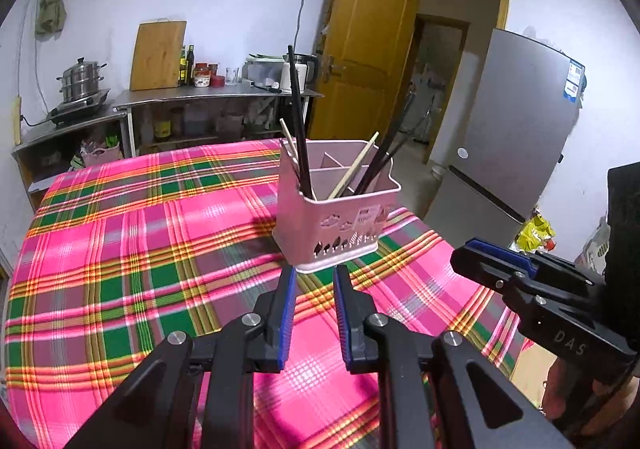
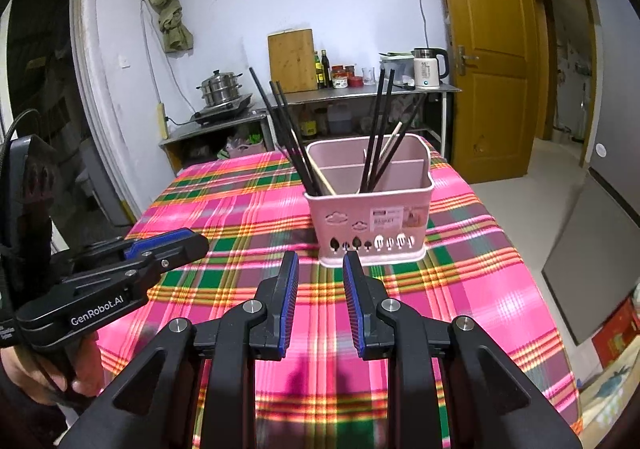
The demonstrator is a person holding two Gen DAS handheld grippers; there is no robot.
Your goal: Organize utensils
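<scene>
1. Two hand-held grippers hover above a pink plaid tablecloth (image 1: 120, 249), both empty.
2. The left gripper (image 1: 315, 273) has its jaws parted by a narrow gap, with nothing between them.
3. The right gripper (image 2: 321, 261) likewise stands apart, gripping nothing.
4. A pink utensil basket (image 2: 372, 217) stands upright just beyond them, toward the table's far right.
5. Dark chopsticks (image 2: 288, 137) and pale ones (image 1: 352, 169) lean inside its compartments.

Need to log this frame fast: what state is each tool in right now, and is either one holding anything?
Left tool: open, a narrow gap between the pads, holding nothing.
Right tool: open, nothing between the pads.
</scene>
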